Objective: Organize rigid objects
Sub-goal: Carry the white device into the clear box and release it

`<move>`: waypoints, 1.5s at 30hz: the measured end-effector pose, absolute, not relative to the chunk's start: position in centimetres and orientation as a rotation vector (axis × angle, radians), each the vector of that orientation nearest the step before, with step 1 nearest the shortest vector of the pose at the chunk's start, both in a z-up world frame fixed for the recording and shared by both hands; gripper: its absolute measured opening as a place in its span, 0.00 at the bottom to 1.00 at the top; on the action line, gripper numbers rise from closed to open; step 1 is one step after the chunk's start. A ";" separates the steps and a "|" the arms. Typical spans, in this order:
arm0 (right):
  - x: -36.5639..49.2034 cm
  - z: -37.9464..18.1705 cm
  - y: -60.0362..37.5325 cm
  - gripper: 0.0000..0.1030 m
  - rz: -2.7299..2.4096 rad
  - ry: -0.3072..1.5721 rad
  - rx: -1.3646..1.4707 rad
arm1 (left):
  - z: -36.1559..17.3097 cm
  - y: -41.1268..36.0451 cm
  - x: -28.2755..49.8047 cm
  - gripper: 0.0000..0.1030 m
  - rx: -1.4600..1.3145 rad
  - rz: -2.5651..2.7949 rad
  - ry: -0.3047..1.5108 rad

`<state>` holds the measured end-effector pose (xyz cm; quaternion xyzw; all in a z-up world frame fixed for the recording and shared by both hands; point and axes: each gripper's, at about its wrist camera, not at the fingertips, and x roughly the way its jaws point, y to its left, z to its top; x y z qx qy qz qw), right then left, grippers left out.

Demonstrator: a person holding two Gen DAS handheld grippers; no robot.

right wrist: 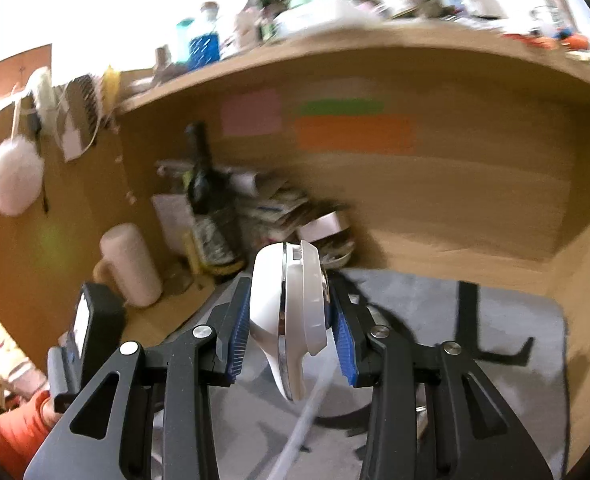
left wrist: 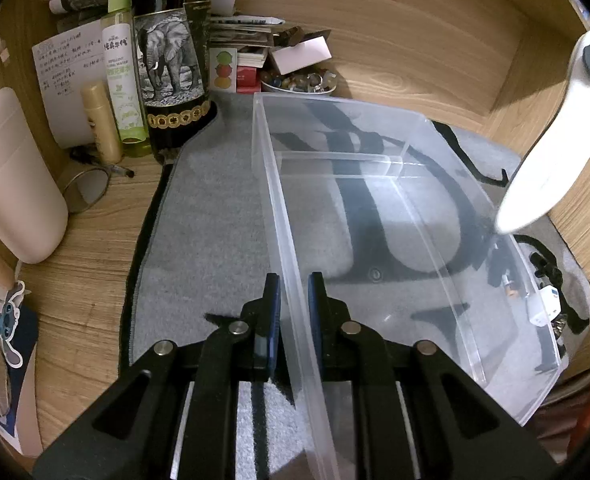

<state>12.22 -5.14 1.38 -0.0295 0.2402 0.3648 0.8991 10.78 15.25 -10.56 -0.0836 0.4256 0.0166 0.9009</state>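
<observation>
A clear plastic organizer box (left wrist: pixel 375 200) with inner dividers lies on a grey desk mat (left wrist: pixel 207 240). My left gripper (left wrist: pixel 294 292) is shut on the box's left wall, one blue pad on each side of it. My right gripper (right wrist: pixel 291 320) is shut on a white handheld device (right wrist: pixel 291 312) with a chrome seam, held edge-up between the blue pads above the mat (right wrist: pixel 475 320). In the left wrist view that white device (left wrist: pixel 555 140) hangs blurred above the box's right side. A few small items (left wrist: pixel 547 300) lie at the box's right end.
A dark bottle with an elephant label (left wrist: pixel 171 60), a green spray bottle (left wrist: pixel 121 72), a cream tube (left wrist: pixel 101 120), papers and a bowl of beads (left wrist: pixel 299 80) crowd the desk's back left. A beige mug (left wrist: pixel 11 176) stands at the left. Wooden walls enclose the desk.
</observation>
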 end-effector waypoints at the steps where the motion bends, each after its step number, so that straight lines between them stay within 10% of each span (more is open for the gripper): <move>1: 12.2 1.0 -4.5 0.33 0.768 0.512 -0.073 | -10.6 15.3 10.8 0.14 -0.173 0.034 0.880; 37: 17.5 -7.4 3.8 0.33 0.813 0.903 -0.315 | -10.7 15.4 10.4 0.15 -0.168 -0.002 0.860; 45: 16.9 -6.3 3.3 0.48 0.800 0.834 -0.310 | -10.9 15.5 10.8 0.16 -0.171 -0.004 0.871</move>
